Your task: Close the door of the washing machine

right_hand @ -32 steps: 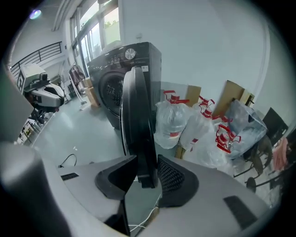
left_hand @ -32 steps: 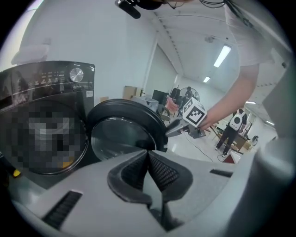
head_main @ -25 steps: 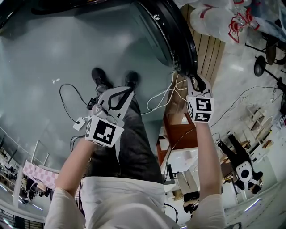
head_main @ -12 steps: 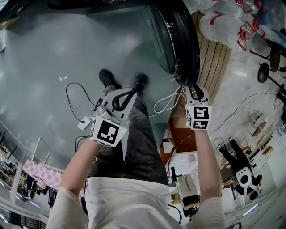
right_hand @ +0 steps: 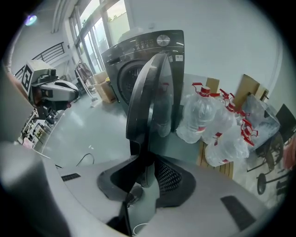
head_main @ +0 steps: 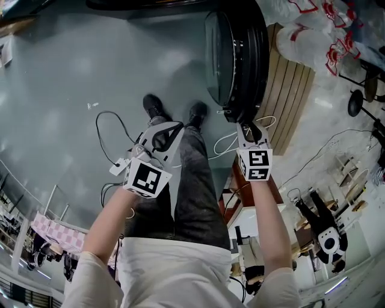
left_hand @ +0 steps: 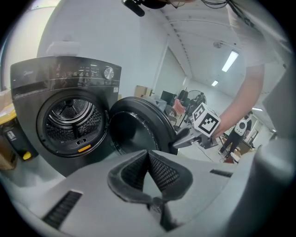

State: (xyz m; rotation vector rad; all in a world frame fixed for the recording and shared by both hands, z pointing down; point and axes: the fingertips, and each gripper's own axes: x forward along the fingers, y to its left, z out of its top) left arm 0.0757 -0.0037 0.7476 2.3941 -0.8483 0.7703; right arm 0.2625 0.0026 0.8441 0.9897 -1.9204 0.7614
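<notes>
- The washing machine (head_main: 144, 3) showed in the head view only as a dark sliver at 12 o'clock, its body cut off by the frame's edge.
- In the right gripper view the door (right_hand: 148, 92), seen edge-on, hid most of the drum mouth (right_hand: 126, 81).
- Print on the control panel (left_hand: 69, 74) was too small and blurred to read.
- The water bottles (right_hand: 208, 120) ran out of the head view at 1 o'clock; their labels were illegible.
- Furniture (head_main: 51, 231) at 8 o'clock in the head view was too small to identify.
</notes>
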